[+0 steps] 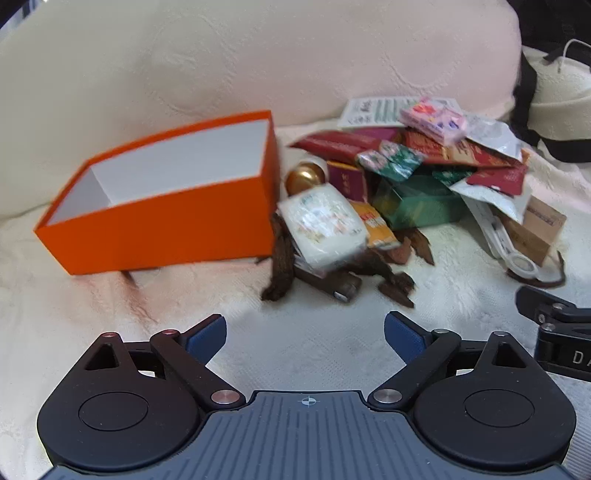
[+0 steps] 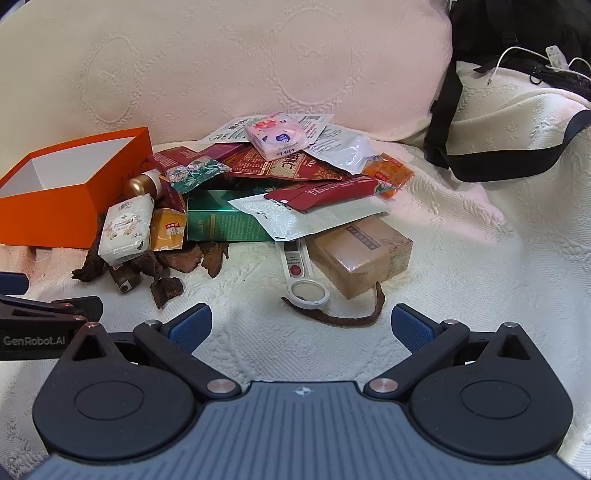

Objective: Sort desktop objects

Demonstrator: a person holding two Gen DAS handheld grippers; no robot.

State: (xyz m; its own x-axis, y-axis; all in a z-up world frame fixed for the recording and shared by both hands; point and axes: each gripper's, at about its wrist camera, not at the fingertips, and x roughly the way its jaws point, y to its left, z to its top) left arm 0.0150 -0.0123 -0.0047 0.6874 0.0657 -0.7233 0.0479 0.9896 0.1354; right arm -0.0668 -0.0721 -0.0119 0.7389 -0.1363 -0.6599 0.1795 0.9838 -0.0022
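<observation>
Nearest, the left claw [image 1: 304, 332] is hovering with its blue pads spread wide and nothing between them, over the white textured bedspread [image 1: 332, 354]. The right claw [image 2: 301, 325] is likewise gaping wide and empty, just beside the left one.

Just past the right claw, a curved brown strip [image 2: 343, 315] is lying on the bedspread, touching a white magnifier [image 2: 301, 275]. A tan box [image 2: 364, 254] is sitting just right of the magnifier. To the left, dark bark pieces [image 2: 168, 286] are lying scattered near a white tissue pack [image 2: 127, 230] and a yellow sachet [image 2: 168, 229].

Behind these, the pile is heaping up: a green box [image 2: 219, 221] is lying under a silver pouch [image 2: 306, 218] and red packets [image 2: 321, 192], with a gold-capped bottle [image 2: 142, 184] leaning at the left and an orange sachet [image 2: 388, 173] at the right edge. A pink tissue pack [image 2: 275, 136] is resting on top, over white leaflets [image 2: 314, 123].

Left of the pile, the orange box [image 1: 159, 195] is standing open, its white inside showing nothing, touching the pile's edge.

Farthest back, a cream cushion [image 2: 221, 62] is rising behind everything, and a black bag [image 2: 517, 33] is sitting at the far right.
</observation>
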